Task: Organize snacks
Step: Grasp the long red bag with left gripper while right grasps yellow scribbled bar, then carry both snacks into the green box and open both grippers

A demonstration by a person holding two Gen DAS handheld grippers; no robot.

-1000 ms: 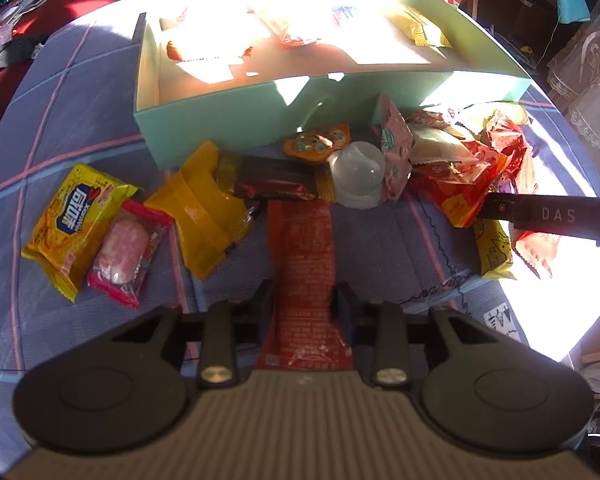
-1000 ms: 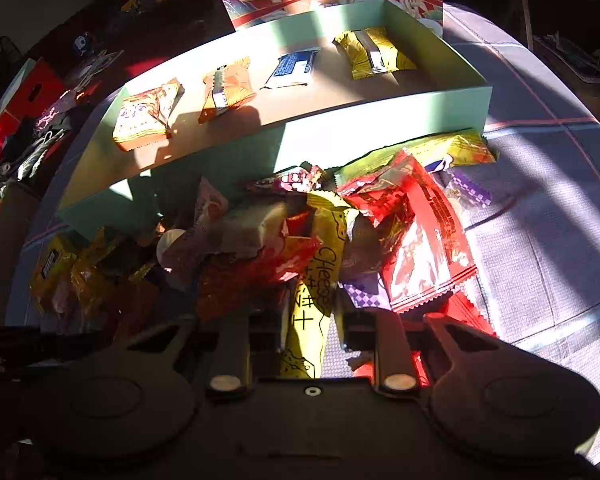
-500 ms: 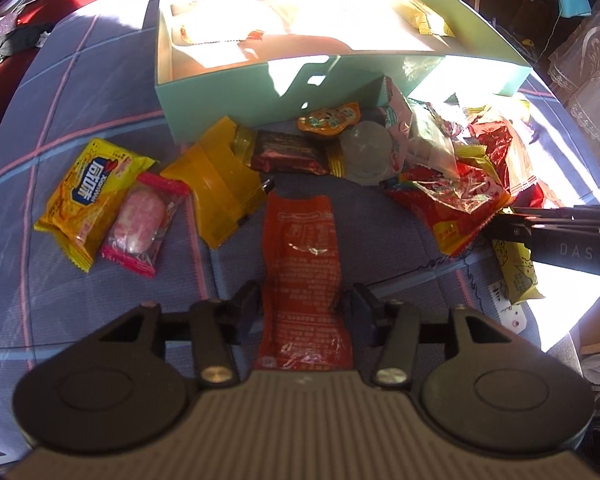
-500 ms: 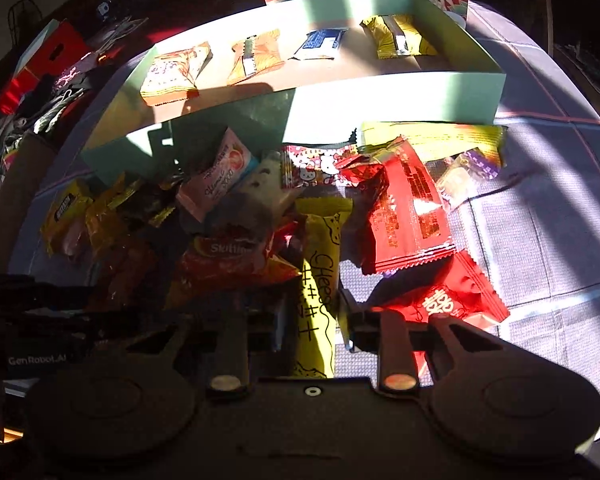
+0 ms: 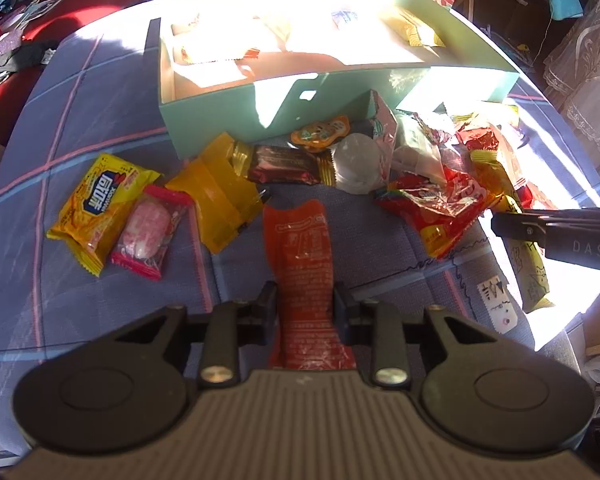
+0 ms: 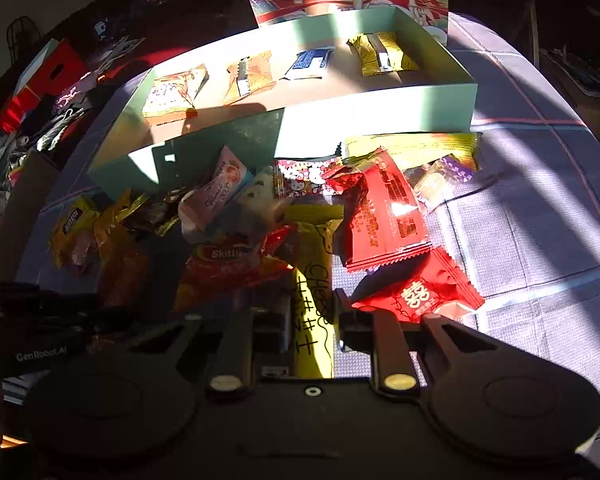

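Now your left gripper (image 5: 305, 300) has just re-closed on the orange-red packet (image 5: 300, 256), clear of the pile; your right gripper (image 6: 314, 312) stays clamped on the yellow cheese stick (image 6: 312, 300). Both look ready for the teal box (image 5: 220, 120).

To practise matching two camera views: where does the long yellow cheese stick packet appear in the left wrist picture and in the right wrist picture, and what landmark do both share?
Left wrist view: the yellow cheese stick packet lies at the far right edge, passing under the right gripper.
Right wrist view: the packet runs up the lower centre, between that gripper's fingers.
Shared landmark: the mint-green box behind the snack pile.
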